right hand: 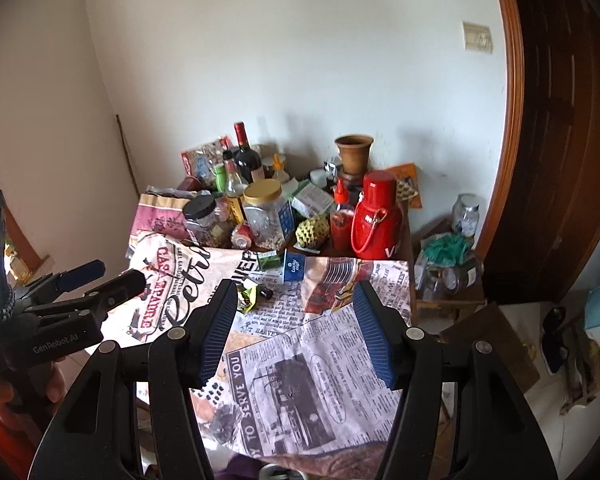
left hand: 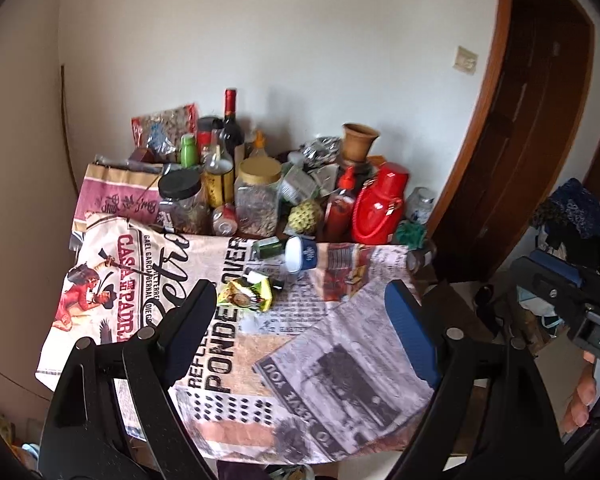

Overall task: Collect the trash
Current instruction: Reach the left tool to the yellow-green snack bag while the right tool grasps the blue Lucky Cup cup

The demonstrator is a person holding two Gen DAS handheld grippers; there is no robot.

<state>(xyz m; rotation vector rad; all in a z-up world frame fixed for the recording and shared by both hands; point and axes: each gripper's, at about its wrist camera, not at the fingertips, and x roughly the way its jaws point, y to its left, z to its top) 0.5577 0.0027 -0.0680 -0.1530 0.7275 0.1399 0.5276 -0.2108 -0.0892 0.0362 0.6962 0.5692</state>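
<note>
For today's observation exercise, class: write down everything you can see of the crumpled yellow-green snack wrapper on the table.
The snack wrapper is a small crumpled packet, glossy like foil or plastic, yellow-green with a printed picture of food. It lies flat and apparently empty on the newspaper-print tablecloth, near the table's middle. A small dark bottle lies at its far right edge, a white-capped item at its far edge. No tongs touch it.

A printed cloth (left hand: 236, 344) with a matt, newsprint-like pattern covers the table. On it lie a crinkled, glossy yellow-green foil wrapper (left hand: 246, 295) and a smooth blue-and-white paper cup (left hand: 301, 254). Behind stand a shiny red plastic flask (left hand: 376, 210), a dark glass wine bottle (left hand: 232, 128), clear jars, one with a metallic gold lid (left hand: 259, 170), and a matt terracotta pot (left hand: 359, 141). The door frame (right hand: 514, 120) is varnished wood.
</note>
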